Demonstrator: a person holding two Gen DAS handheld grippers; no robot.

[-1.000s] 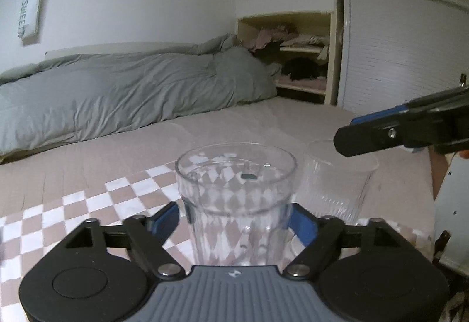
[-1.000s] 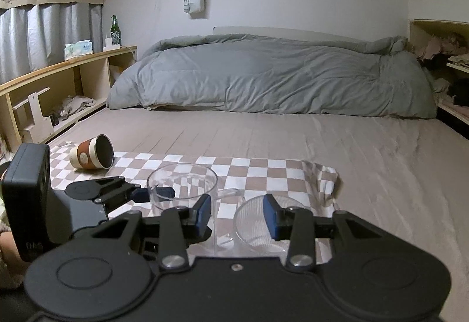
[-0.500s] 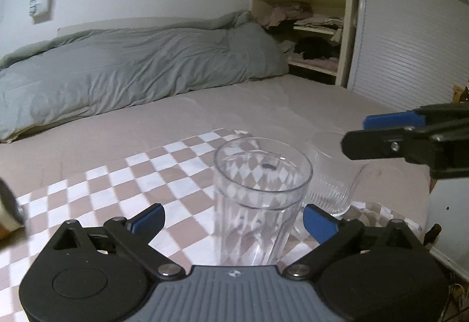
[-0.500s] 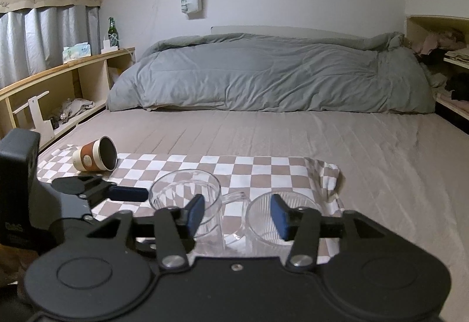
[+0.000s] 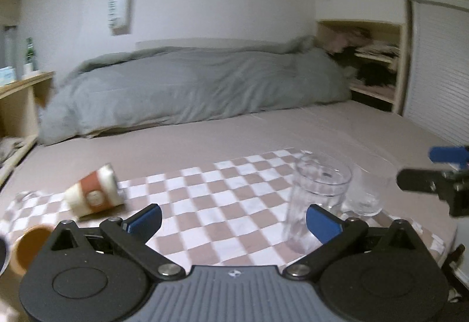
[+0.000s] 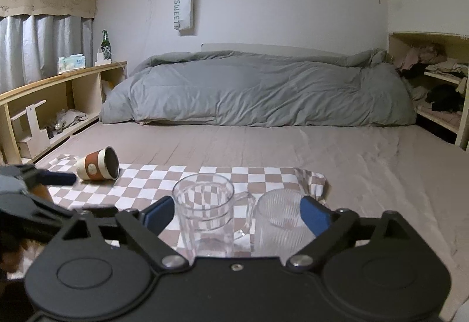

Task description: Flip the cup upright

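a checkered cloth (image 6: 164, 184) lies spread on the bed's tan sheet (image 6: 366, 163) and serves as the landmark here. on its far left part lies the red-and-cream cup (image 6: 98, 165), tipped on its side, mouth turned toward the cloth's middle; a round cream label shows on its red band, but any writing on it is too small to read. in the left wrist view the same cup (image 5: 93, 196) lies blurred, beyond the left fingertip.

on the cloth's near right part stand two clear vessels, both upright: a smooth glass mug (image 6: 205, 210) with a handle, and just beside it, to its right, a ribbed glass (image 6: 278, 219).

the right gripper (image 6: 234, 212) is spread wide, its blue fingertips (image 6: 315, 215) flanking both glass vessels without closing on either. the left gripper (image 5: 233, 219) is likewise released, fingers parted over the cloth's near edge, nothing between them; the glass mug (image 5: 318, 198) stands just by its right blue pad. an orange-brown round thing (image 5: 29, 242) sits at the cloth's near left corner, too blurred to identify.

beyond the cloth a grey duvet (image 6: 258, 90) is heaped along the wall. above it hangs a white bag (image 6: 183, 9) printed "sweet" down its length. left of the cloth, a wooden shelf (image 6: 58, 87) carries a green bottle (image 6: 105, 43) and a tissue pack (image 6: 71, 61) whose print is illegible.
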